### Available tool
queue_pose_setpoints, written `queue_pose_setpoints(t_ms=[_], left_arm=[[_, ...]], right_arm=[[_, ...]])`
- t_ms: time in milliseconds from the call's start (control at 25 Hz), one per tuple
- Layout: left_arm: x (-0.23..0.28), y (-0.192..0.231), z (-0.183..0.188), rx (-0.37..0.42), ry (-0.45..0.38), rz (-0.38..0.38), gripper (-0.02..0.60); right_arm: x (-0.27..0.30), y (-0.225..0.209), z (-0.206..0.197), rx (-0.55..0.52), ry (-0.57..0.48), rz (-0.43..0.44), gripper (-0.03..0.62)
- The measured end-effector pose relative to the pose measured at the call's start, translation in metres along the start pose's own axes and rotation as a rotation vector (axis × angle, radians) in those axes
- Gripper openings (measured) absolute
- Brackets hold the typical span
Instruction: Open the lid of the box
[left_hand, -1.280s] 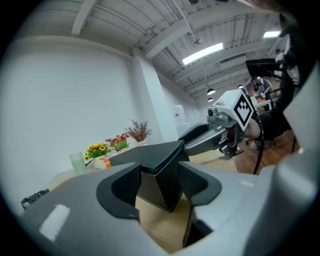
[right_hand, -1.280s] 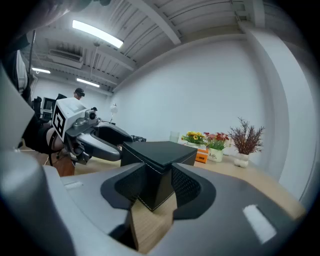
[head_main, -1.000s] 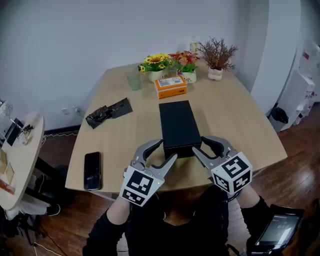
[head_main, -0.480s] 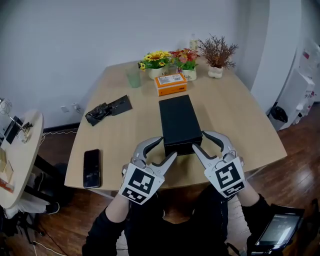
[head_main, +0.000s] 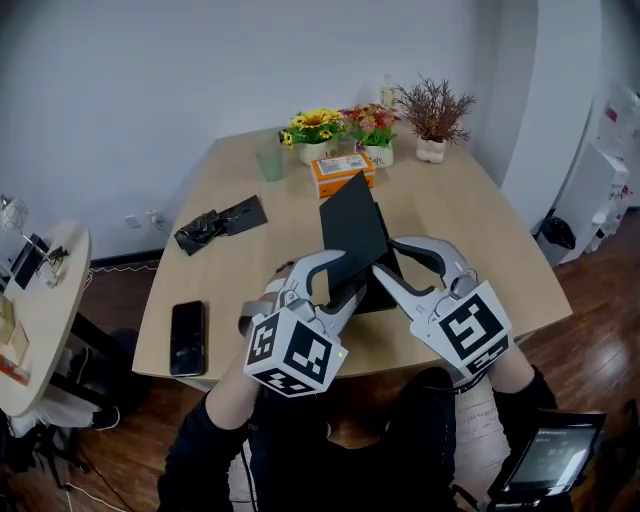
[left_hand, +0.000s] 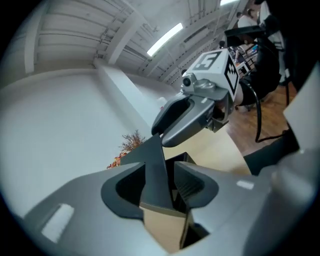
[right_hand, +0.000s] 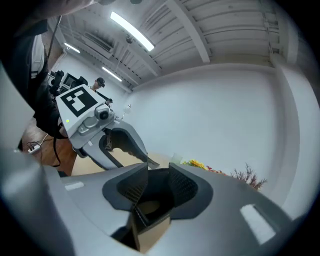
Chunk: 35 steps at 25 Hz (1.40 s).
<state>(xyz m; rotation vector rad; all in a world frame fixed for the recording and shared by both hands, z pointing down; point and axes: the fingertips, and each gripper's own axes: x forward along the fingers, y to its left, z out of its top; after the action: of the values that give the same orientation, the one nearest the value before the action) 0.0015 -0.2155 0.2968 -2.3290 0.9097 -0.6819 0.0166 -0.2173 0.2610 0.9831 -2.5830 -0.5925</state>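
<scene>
Lid (head_main: 352, 225) of the black box (head_main: 372, 298) stands tilted up off its base in my head view. Its near end is caught between the left hand-held gripper (head_main: 345, 280) and the right hand-held gripper (head_main: 388, 258), which sit just beside each other above the counter (head_main: 460, 220). A phone (head_main: 185, 338) lies well apart to the left of my left one, and an orange carton (head_main: 342, 172) sits beyond both.

In the left gripper view, the left hand-held gripper (left_hand: 165, 182) has just been closing and is clenched on the lid (left_hand: 155, 170).

In the right gripper view, the right hand-held gripper (right_hand: 152, 187) has also just been closing and grasps the lid's (right_hand: 136, 219) dark corner
</scene>
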Motion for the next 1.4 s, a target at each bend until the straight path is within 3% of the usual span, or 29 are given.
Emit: queue_pose_setpoints(t_ms=[80,240,360,440,560,680,760,840,920,1160,1400], left_arm=[[-0.001,0.003,0.000,-0.009,0.000,0.027,0.072],[-0.010,0.011,-0.004,-0.139,-0.041,0.088,0.044],[-0.021,0.020,-0.016,-0.313,-0.111,0.155,0.021],[-0.033,0.033,-0.024,-0.485,-0.185,0.210,0.012],[-0.051,0.052,-0.043,-0.838,-0.309,0.256,0.012],[-0.065,0.060,-0.067,-1.177,-0.416,0.292,0.012],[-0.069,0.059,-0.085,-1.399,-0.483,0.286,0.012],[-0.069,0.054,-0.099,-1.583,-0.535,0.264,0.018],[-0.068,0.049,-0.105,-1.705,-0.591,0.225,0.030],[-0.075,0.020,-0.112,-1.844,-0.605,0.166,0.040],[-0.092,-0.009,-0.089,-1.861,-0.607,0.068,0.032]], right_arm=[[0.006,0.004,0.018,-0.035,-0.029,0.019,0.132],[0.004,0.004,0.048,0.037,-0.176,0.020,0.105],[-0.008,-0.004,0.020,0.160,-0.146,-0.024,0.078],[-0.012,-0.009,-0.015,0.263,-0.062,-0.059,0.071],[-0.009,-0.010,-0.059,0.536,0.016,-0.060,0.069],[-0.004,-0.006,-0.072,0.909,-0.016,0.025,0.084],[-0.003,-0.005,-0.074,1.088,-0.048,0.071,0.098],[0.000,-0.004,-0.077,1.116,-0.039,0.067,0.112],[0.003,-0.002,-0.083,1.054,-0.005,0.035,0.112],[0.003,-0.001,-0.086,0.968,0.030,0.023,0.118],[0.003,-0.007,-0.088,0.963,0.031,0.024,0.132]])
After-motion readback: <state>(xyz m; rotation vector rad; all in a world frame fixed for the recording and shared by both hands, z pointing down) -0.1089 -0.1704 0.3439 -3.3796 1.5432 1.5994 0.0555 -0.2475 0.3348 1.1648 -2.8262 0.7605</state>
